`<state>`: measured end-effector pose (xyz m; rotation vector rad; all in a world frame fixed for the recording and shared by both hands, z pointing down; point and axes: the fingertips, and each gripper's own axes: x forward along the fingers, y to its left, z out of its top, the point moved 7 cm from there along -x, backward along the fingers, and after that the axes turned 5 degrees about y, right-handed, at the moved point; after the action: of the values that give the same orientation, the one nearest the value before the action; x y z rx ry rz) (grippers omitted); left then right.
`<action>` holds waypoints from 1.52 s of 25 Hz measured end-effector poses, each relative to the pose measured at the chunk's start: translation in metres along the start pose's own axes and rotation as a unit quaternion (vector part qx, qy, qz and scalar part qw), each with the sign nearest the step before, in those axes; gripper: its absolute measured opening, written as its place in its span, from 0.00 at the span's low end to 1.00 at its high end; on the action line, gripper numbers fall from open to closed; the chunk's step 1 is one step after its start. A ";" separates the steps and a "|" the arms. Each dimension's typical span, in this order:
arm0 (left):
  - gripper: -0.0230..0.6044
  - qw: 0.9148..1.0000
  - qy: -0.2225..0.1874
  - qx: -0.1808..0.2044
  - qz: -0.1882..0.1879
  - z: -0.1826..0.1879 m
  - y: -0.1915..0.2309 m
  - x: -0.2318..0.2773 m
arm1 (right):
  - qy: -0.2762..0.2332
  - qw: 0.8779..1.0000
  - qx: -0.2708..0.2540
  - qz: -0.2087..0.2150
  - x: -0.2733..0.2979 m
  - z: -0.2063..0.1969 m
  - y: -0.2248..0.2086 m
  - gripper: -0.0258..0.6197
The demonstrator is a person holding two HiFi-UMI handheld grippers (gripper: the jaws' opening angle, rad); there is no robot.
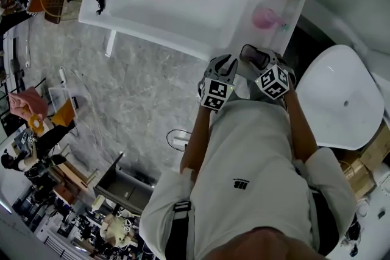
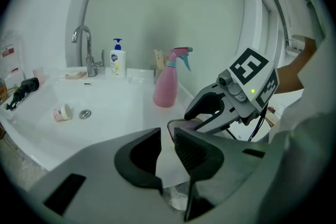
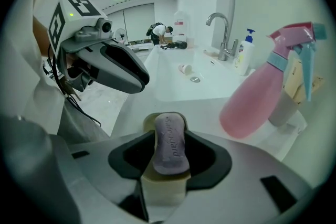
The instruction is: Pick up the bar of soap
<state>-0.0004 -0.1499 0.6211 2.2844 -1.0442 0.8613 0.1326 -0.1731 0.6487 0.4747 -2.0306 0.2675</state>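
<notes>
Soap bar (image 3: 170,141) is purple, oblong, embossed, clamped in right hand-held gripper (image 3: 169,157).

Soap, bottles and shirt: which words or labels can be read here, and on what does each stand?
"Safeguard": pressed into the soap.
Label on the pump bottle: too blurred to read.
Logo on the shirt: too small to read.
No text shows on the spray bottle.

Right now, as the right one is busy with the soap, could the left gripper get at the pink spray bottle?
Probably yes: the left gripper is empty, and bare counter lies between it and the pink spray bottle.
</notes>
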 end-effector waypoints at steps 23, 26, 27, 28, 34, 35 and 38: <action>0.18 1.000 0.000 -0.009 0.001 -0.008 0.003 -0.001 | 0.066 0.997 0.019 0.041 0.019 0.007 -0.002 0.37; 0.18 1.000 0.001 -0.009 -0.002 -0.009 0.004 0.000 | 0.076 0.996 0.027 0.036 0.022 0.010 -0.001 0.35; 0.18 1.000 0.002 -0.009 -0.003 -0.010 0.004 0.000 | 0.079 0.996 0.031 0.035 0.022 0.010 -0.001 0.35; 0.18 1.000 0.003 -0.010 -0.003 -0.011 0.004 0.001 | 0.080 0.996 0.034 0.035 0.023 0.011 -0.001 0.35; 0.18 1.000 0.001 -0.005 -0.006 -0.009 0.004 0.001 | 0.092 0.994 0.045 0.031 0.023 0.011 -0.002 0.36; 0.18 1.000 0.000 -0.004 -0.006 -0.008 0.004 0.001 | 0.096 0.994 0.050 0.027 0.023 0.012 -0.002 0.36; 0.18 1.000 -0.001 -0.003 -0.005 -0.008 0.007 0.001 | 0.101 0.992 0.075 0.014 0.023 0.012 -0.003 0.36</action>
<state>-0.0081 -0.1493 0.6279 2.2835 -1.0327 0.8512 0.1139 -0.1853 0.6632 0.4909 -1.8290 0.4688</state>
